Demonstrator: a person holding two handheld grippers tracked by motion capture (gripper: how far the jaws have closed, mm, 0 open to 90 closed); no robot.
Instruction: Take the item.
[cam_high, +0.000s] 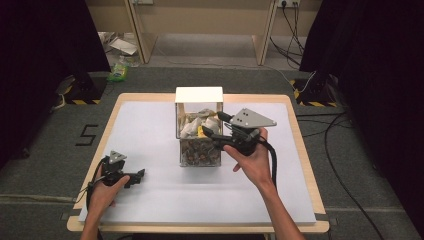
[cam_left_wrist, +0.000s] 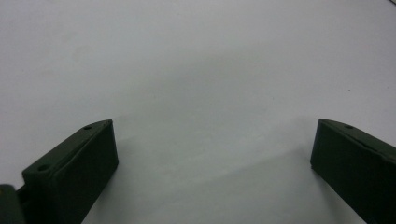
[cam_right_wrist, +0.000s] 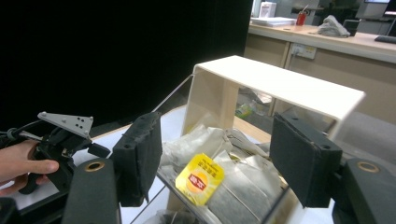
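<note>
A clear box (cam_high: 216, 159) under a white top (cam_high: 198, 94) stands mid-table. Its upper level holds several pale tea bags (cam_right_wrist: 238, 182), one with a yellow tag (cam_right_wrist: 200, 179); the lower level holds brownish packets (cam_high: 199, 150). My right gripper (cam_high: 216, 128) hovers at the box's right side and points into the upper level. Its jaws stand open in the right gripper view (cam_right_wrist: 215, 154), with the yellow tag beyond them and nothing gripped. My left gripper (cam_high: 139, 177) rests at the front left, and its jaws (cam_left_wrist: 212, 154) are open over the bare white sheet (cam_left_wrist: 196, 70).
The white sheet (cam_high: 150, 130) covers most of the wooden table (cam_high: 305, 150). Black curtains flank the scene, with stands and cables (cam_high: 345, 180) on the floor to the right. A wooden counter (cam_high: 200, 20) lies beyond the table.
</note>
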